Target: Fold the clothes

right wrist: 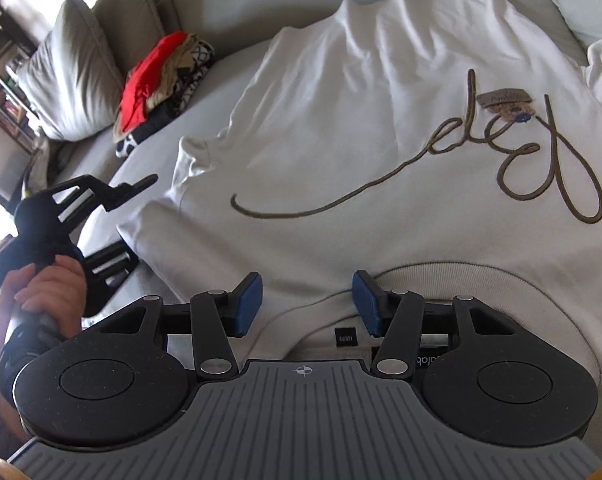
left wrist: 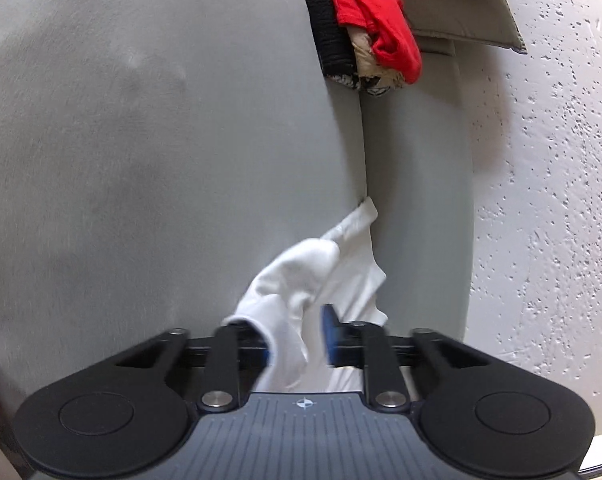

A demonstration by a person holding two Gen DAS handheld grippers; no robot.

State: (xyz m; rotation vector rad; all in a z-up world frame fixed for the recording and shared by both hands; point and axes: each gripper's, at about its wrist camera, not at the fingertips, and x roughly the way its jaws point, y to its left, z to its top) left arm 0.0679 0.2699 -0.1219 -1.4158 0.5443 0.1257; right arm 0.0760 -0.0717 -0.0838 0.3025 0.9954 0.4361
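My left gripper [left wrist: 299, 336] has white sleeve fabric bunched between its two fingers; whether the pads actually pinch it, I cannot tell. My right gripper [right wrist: 307, 304] stands with jaws apart, gripping nothing, poised over the collar. One white sweatshirt [right wrist: 381, 140] lies spread face-up on the grey sofa [left wrist: 161, 140], brown script across its chest. One pile of clothes [right wrist: 161, 88] sits at the far end, red piece on top. One pillow [right wrist: 69, 72] is beside it.
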